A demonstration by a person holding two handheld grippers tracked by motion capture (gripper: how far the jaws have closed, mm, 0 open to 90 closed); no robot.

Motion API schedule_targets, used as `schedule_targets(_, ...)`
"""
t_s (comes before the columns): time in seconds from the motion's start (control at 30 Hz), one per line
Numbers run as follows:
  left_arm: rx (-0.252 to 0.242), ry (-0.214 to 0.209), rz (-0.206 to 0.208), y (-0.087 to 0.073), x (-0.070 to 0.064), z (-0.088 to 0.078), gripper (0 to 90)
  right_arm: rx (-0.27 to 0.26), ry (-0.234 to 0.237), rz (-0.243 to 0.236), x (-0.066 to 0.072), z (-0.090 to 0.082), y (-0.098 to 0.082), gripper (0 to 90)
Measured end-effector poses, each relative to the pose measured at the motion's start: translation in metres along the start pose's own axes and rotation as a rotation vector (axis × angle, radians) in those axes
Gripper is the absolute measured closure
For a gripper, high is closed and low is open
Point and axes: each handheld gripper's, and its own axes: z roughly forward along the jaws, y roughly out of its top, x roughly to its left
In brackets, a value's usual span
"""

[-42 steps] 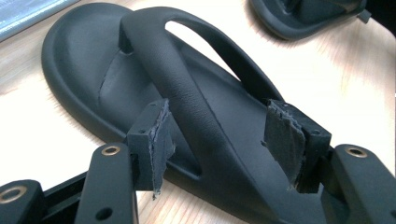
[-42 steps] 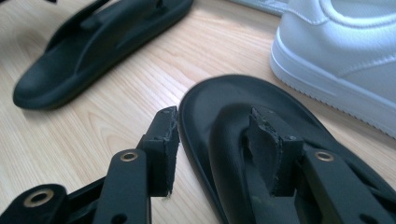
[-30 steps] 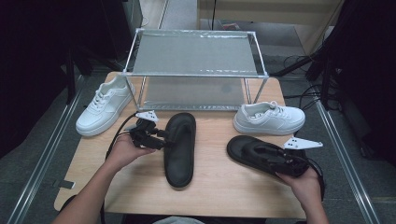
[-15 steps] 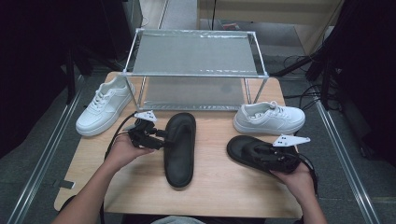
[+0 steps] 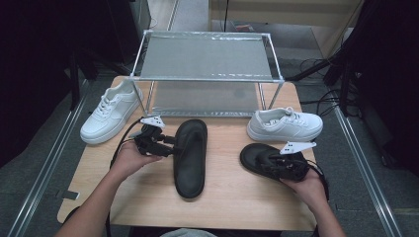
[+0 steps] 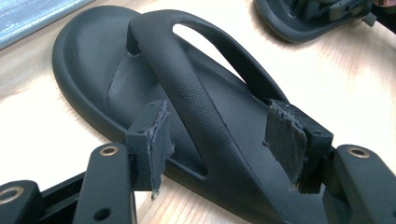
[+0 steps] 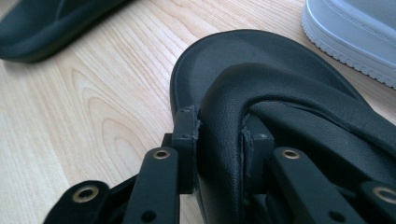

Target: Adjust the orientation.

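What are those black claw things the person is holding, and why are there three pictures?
They are hand-held grabbing tools, one in each hand, each with two black jaws that squeeze together. One camera looks down from above the wooden table. The other two cameras ride on the tools, so you see along their jaws.

On the table stand a metal rack, two white sneakers, one at the left and one at the right, and two black sandals.

The right gripper has just been closing its jaws, and they now pinch the strap of the right sandal. The left gripper has open jaws on either side of the left sandal's strap, not squeezing it.
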Motion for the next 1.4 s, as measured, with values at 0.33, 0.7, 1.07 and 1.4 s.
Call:
schedule_targets(0.33,-0.008,0.005,-0.010,-0.001,0.003,-0.003,40.2,-0.002,0.019,0.066,0.000,-0.002,0.004,75.9)
schedule_targets(0.7,-0.007,0.012,-0.010,-0.002,0.004,-0.003,40.3,-0.027,0.019,0.103,0.023,-0.004,0.023,76.1)
schedule_targets(1.07,-0.012,0.011,-0.007,-0.002,0.004,-0.004,40.3,-0.027,0.001,0.114,0.046,0.001,0.052,77.1)
schedule_targets(1.4,-0.013,0.014,0.002,-0.001,0.002,-0.003,40.3,-0.034,0.022,0.132,0.053,0.020,0.074,76.9)
